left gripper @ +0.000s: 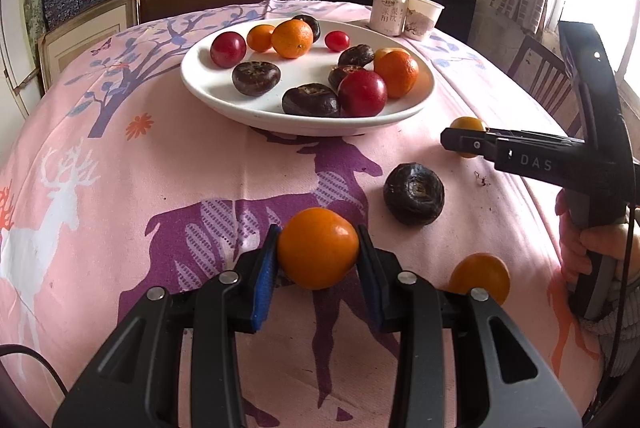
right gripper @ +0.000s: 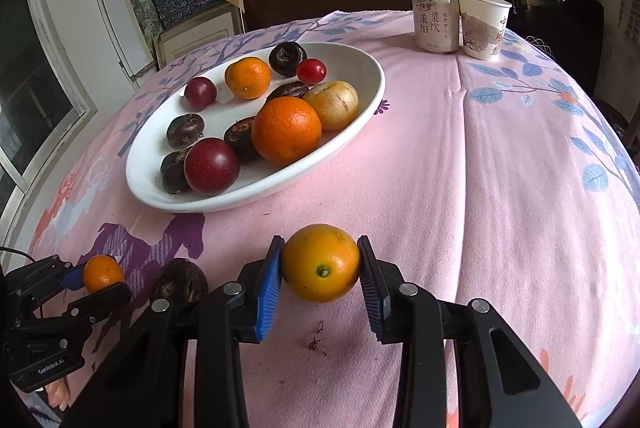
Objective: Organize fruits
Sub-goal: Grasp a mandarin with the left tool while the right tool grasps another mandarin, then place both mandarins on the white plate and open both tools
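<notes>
A white oval plate (left gripper: 212,96) (right gripper: 360,120) holds several fruits: oranges, red plums and dark water chestnuts. My left gripper (left gripper: 318,252) is shut on a small orange (left gripper: 318,248), held in front of the plate; it also shows in the right wrist view (right gripper: 102,272). My right gripper (right gripper: 320,264) is shut on a yellow-orange kumquat-like fruit (right gripper: 320,262), seen in the left wrist view (left gripper: 468,126) to the right of the plate. A dark water chestnut (left gripper: 414,194) (right gripper: 180,284) and another small orange (left gripper: 480,278) lie on the cloth.
The table has a pink cloth with purple deer (left gripper: 240,212). A drink can (right gripper: 435,18) and a paper cup (right gripper: 482,26) stand at the far side. Small dark crumbs (right gripper: 316,342) lie on the cloth. Shelves and a chair stand behind.
</notes>
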Demonstrator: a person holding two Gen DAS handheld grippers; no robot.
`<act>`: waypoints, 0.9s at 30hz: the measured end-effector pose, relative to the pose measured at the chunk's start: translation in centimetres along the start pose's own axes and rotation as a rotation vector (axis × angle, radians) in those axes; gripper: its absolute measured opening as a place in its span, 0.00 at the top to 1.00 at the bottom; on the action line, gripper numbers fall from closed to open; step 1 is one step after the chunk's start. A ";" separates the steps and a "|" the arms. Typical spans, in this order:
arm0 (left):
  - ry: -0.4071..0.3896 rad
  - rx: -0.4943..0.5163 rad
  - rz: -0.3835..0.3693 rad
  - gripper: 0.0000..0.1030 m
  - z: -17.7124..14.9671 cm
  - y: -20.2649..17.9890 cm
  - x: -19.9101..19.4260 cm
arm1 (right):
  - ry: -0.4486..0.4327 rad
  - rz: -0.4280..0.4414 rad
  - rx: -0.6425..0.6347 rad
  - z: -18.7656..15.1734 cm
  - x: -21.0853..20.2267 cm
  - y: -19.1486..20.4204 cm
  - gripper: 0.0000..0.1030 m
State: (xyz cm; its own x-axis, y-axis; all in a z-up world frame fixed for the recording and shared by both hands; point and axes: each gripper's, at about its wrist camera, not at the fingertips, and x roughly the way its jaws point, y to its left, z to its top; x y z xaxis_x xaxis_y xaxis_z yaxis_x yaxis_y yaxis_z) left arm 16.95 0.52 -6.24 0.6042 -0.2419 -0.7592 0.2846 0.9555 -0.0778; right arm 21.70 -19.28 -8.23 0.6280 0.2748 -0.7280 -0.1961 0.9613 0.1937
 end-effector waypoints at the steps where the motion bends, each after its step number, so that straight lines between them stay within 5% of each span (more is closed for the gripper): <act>1: -0.003 0.000 0.002 0.65 0.0 0.0 -0.1 | -0.005 0.002 -0.003 -0.2 -0.2 0.1 0.64; 12: -0.100 -0.032 0.014 0.65 2.6 0.9 -2.1 | -0.115 0.065 0.012 -0.8 -4.2 0.4 0.64; 19: -0.118 -0.045 0.042 0.65 8.8 1.9 -0.3 | -0.138 0.093 -0.014 4.5 -4.3 1.9 0.64; 27: -0.111 -0.075 0.076 0.65 12.4 3.3 4.0 | -0.100 0.118 -0.006 9.9 1.2 4.2 0.64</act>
State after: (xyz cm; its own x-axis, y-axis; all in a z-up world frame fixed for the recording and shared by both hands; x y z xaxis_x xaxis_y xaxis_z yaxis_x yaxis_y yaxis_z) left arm 29.51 0.67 -1.50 0.7017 -0.1821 -0.6889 0.1810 0.9806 -0.0748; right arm 29.12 -14.73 -1.78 0.6723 0.3869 -0.6311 -0.2773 0.9221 0.2699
